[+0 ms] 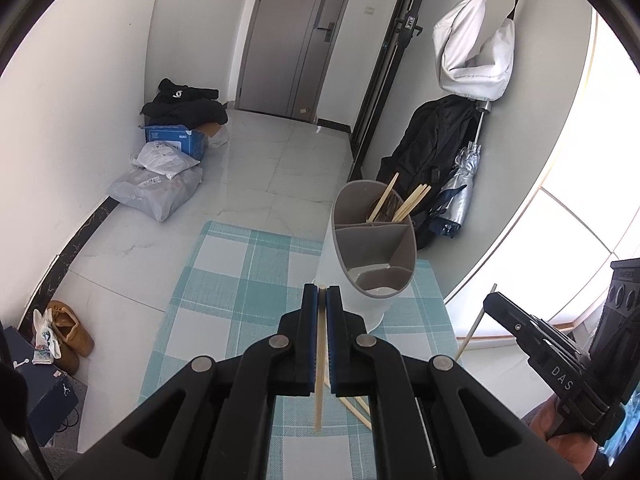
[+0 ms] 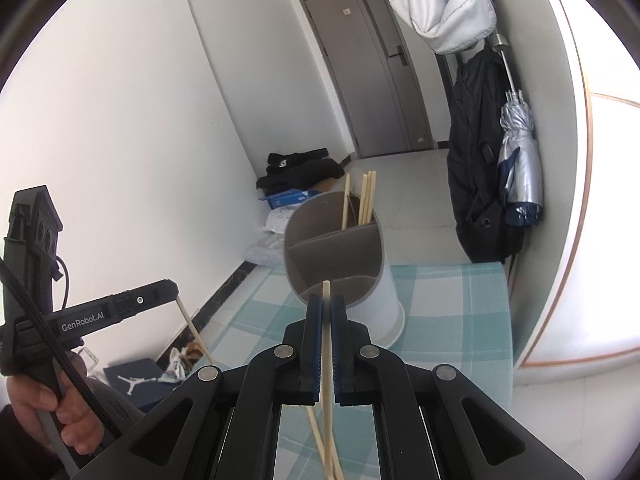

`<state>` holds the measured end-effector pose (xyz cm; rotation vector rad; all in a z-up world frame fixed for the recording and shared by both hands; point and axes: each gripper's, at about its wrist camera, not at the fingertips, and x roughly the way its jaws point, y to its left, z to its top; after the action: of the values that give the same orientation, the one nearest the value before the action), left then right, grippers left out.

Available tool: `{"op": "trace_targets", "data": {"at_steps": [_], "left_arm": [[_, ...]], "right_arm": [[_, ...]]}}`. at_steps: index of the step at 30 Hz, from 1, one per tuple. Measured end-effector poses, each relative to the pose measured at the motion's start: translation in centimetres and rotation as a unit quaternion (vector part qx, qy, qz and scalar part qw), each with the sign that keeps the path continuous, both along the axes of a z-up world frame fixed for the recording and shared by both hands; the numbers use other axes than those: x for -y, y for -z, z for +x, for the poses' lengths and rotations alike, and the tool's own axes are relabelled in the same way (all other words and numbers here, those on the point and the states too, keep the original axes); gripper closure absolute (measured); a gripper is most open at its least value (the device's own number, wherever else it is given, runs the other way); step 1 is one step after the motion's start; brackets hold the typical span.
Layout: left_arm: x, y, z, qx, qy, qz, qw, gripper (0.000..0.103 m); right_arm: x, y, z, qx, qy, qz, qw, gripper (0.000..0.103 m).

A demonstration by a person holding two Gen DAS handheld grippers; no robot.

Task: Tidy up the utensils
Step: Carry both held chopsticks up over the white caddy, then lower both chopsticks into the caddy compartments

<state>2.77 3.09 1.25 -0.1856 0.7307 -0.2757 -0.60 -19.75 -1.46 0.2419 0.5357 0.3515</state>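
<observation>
Jaws of left gripper [image 1: 322,292] found closed on a single wooden chopstick [image 1: 319,364], pads pressed to both its sides, stick running back along the jaw line with its tip just past the fingertips. Ahead and slightly right of these jaws: white utensil holder [image 1: 362,300] with grey divided insert, standing on a teal checked mat [image 1: 224,276]; several chopsticks in holder [image 1: 404,200] upright in the far compartment, near compartments bare. Loose chopsticks on mat [image 1: 356,406] noted below the jaws, to their right.

Jaws of right gripper [image 2: 327,300] likewise found clamped on one chopstick, second piece [image 2: 328,360], tip projecting just beyond the fingertips. Same holder directly ahead of these jaws, close but apart from the tip. Further loose sticks seen beneath. Person's hand [image 2: 60,408] observed far left, gripping the left tool's handle.
</observation>
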Motion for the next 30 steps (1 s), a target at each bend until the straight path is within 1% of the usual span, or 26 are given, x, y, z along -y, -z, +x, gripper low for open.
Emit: {"op": "trace_targets", "data": {"at_steps": [6, 11, 13, 21, 27, 30], "left_arm": [[-0.1, -2.3, 0.8, 0.011, 0.011, -0.015, 0.9998, 0.102], [0.0, -4.1, 1.9, 0.024, 0.019, -0.023, 0.9993, 0.102], [-0.1, -5.1, 2.6, 0.026, 0.022, -0.032, 0.9989, 0.102], [-0.6, -8.7, 5.2, 0.042, 0.034, -0.071, 0.996, 0.102], [-0.5, -10.9, 7.5, 0.054, 0.042, -0.087, 0.9939, 0.102], [-0.1, -11.5, 8.7, 0.063, 0.041, -0.086, 0.9934, 0.102]], "right_arm": [[-0.1, -2.4, 0.4, 0.021, -0.005, 0.011, 1.0, 0.1], [-0.2, -5.0, 1.7, 0.041, -0.005, 0.015, 0.999, 0.1], [-0.2, -6.1, 2.4, 0.047, -0.007, 0.016, 0.999, 0.1], [0.0, -10.1, 5.7, 0.071, -0.006, 0.01, 0.997, 0.1], [0.3, -12.4, 8.9, 0.092, 0.002, 0.008, 0.996, 0.1], [0.2, -13.2, 10.5, 0.1, 0.007, 0.007, 0.995, 0.1]]}}
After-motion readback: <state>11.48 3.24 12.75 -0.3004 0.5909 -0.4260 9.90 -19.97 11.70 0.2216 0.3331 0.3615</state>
